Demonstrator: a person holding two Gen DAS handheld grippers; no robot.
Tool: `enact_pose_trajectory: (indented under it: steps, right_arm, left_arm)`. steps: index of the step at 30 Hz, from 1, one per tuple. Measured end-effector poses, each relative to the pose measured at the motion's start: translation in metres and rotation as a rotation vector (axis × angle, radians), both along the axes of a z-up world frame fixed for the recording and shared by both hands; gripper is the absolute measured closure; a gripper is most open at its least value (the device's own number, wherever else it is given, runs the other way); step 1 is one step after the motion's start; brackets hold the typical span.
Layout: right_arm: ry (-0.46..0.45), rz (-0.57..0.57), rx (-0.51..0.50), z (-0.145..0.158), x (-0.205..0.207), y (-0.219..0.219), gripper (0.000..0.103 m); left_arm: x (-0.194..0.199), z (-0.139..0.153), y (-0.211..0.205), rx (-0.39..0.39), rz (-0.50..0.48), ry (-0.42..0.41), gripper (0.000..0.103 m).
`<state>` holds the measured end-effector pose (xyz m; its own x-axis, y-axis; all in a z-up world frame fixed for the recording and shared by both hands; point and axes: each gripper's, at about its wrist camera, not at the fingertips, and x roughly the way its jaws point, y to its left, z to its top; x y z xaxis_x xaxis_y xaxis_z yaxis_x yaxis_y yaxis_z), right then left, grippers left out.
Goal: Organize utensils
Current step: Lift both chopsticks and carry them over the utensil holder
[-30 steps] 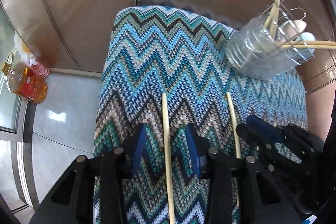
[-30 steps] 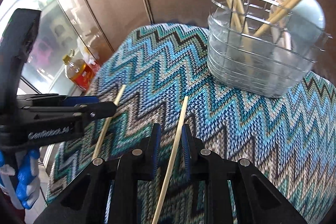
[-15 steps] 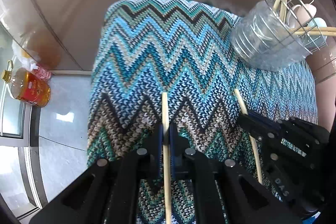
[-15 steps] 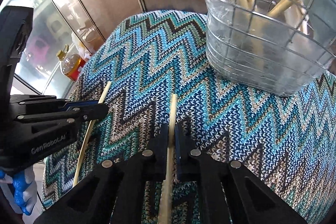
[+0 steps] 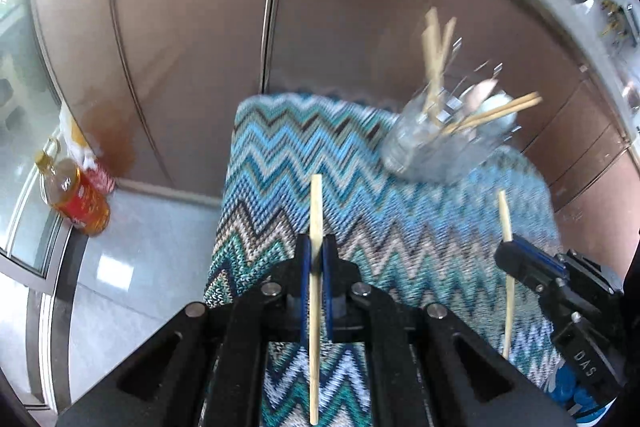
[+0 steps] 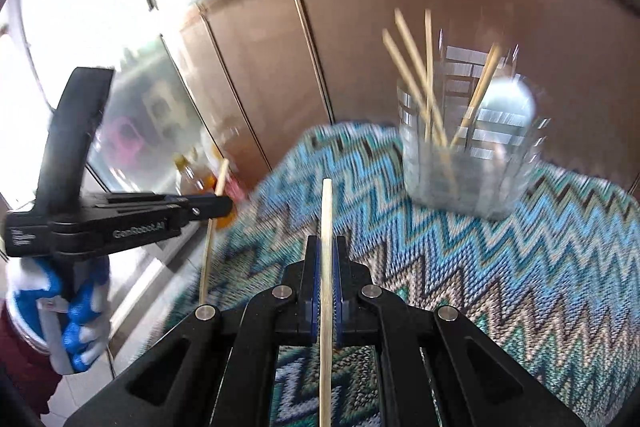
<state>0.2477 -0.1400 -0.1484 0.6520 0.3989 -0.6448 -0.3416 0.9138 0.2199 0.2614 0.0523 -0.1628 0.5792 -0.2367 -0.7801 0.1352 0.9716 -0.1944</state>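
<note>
My left gripper [image 5: 316, 247] is shut on a pale wooden chopstick [image 5: 315, 203], held above the zigzag-patterned cloth [image 5: 280, 155]. My right gripper [image 6: 326, 247] is shut on a second chopstick [image 6: 326, 207], also lifted off the cloth. Each gripper shows in the other's view: the right one [image 5: 505, 254] with its chopstick [image 5: 505, 215] at the right, the left one [image 6: 222, 205] with its chopstick [image 6: 219, 179] at the left. A wire utensil holder [image 6: 468, 147] with a clear liner stands at the far right of the cloth, holding several chopsticks and a pale spoon.
Brown cabinet doors [image 5: 192, 47] rise behind the cloth-covered surface. An oil bottle [image 5: 74, 195] stands on the pale floor at the left. A hand in a blue and white glove [image 6: 76, 311] holds the left gripper.
Both grippers closed on their chopsticks, then lifted them off the cloth. The cameras rose and tilted up, so the holder now looks smaller and farther.
</note>
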Motion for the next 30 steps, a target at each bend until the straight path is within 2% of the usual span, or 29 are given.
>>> enact_pose_trajectory:
  steps: [6, 10, 14, 18, 22, 30]
  right_arm:
    - [-0.258, -0.056, 0.082, 0.076, -0.015, -0.021, 0.098]
    - [-0.433, -0.088, 0.108, 0.122, -0.006, -0.028, 0.098]
    - [-0.566, -0.102, 0.142, 0.151, 0.024, -0.032, 0.098]
    - [-0.630, -0.118, 0.176, 0.153, 0.066, -0.040, 0.098]
    - [-0.658, -0.164, 0.184, 0.137, 0.096, -0.044, 0.098]
    - [-0.652, -0.219, 0.164, 0.093, 0.131, -0.050, 0.098]
  left_arm:
    - [-0.018, 0.064, -0.014, -0.092, -0.025, -0.192, 0.098]
    - [-0.008, 0.109, -0.026, -0.173, -0.027, -0.332, 0.098]
    - [0.016, 0.141, -0.034, -0.263, 0.011, -0.461, 0.098]
    - [0.048, 0.153, -0.043, -0.328, 0.063, -0.567, 0.098]
    - [0.086, 0.137, -0.055, -0.368, 0.109, -0.576, 0.098]
    - [0.118, 0.103, -0.071, -0.326, 0.156, -0.601, 0.098]
